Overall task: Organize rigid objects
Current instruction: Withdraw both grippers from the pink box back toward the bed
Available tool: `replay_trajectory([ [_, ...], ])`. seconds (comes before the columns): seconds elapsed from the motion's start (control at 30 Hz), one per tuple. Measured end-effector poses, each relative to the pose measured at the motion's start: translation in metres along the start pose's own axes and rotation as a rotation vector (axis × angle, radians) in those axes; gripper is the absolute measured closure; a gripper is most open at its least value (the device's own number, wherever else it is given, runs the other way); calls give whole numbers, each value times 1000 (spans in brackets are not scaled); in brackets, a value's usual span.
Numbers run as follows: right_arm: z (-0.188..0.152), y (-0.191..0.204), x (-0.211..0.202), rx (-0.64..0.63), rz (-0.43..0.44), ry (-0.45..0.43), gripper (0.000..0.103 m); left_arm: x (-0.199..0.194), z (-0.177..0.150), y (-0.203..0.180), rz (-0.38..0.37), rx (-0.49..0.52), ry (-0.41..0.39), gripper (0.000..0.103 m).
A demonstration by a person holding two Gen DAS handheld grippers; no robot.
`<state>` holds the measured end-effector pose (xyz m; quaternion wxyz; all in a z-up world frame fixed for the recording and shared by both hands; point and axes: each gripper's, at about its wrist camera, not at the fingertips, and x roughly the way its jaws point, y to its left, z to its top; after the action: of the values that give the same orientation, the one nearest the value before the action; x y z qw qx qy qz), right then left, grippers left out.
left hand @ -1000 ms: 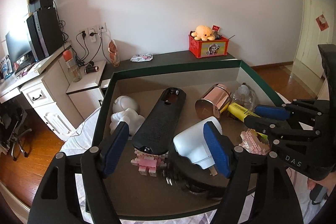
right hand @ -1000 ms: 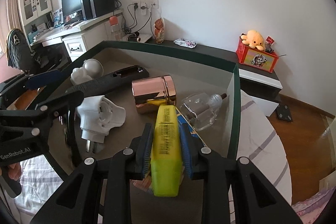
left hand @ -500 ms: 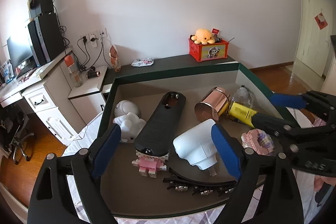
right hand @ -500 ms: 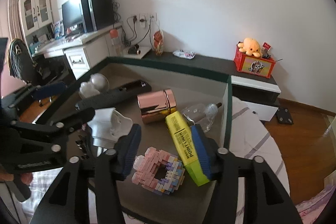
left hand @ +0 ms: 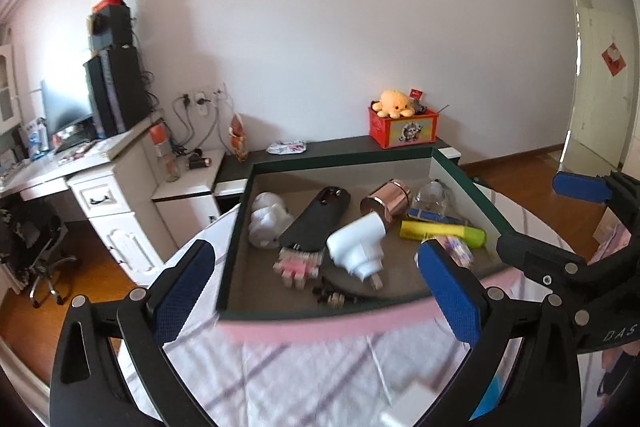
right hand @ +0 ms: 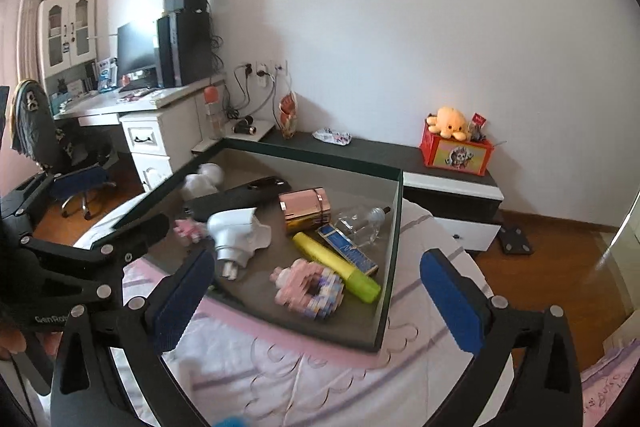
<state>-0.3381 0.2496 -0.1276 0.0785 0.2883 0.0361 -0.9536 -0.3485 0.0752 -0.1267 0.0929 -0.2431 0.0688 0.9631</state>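
Both tongs wide and empty, jaws just opened, left tongs (left hand: 316, 283) and right tongs (right hand: 320, 291) near tray (right hand: 390, 267) front rim on bed, highlighter (right hand: 336, 261) in tray beside block ring (right hand: 310, 293), plug (left hand: 356, 245) mid-tray

The room is lit brightly by daylight entering left of the black speaker tower (left hand: 116, 87), where the monitor (right hand: 136, 51) is washed out by glare. A soft shadow is cast on the wall to the right of that tower. Straight lines are bent by fisheye distortion, and the corners are cut off by a dark vignette. The bedsheet (left hand: 304, 371) and the near edge of the tray (left hand: 320, 315) are smeared by motion blur; the wall behind the tower is rendered sharper.
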Motion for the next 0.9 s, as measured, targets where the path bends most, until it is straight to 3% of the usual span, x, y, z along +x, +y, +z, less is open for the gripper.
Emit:
replay_trajectory([
  [0.27,-24,26,-64,-4,1,-45,0,-89,-26,7,88,-15,-69,0],
  [0.47,-42,42,-110,6,21,-85,0,-142,-47,14,91,-37,-94,0],
  [0.9,-85,64,-145,48,-10,-56,0,-197,-85,14,105,0,-84,0],
])
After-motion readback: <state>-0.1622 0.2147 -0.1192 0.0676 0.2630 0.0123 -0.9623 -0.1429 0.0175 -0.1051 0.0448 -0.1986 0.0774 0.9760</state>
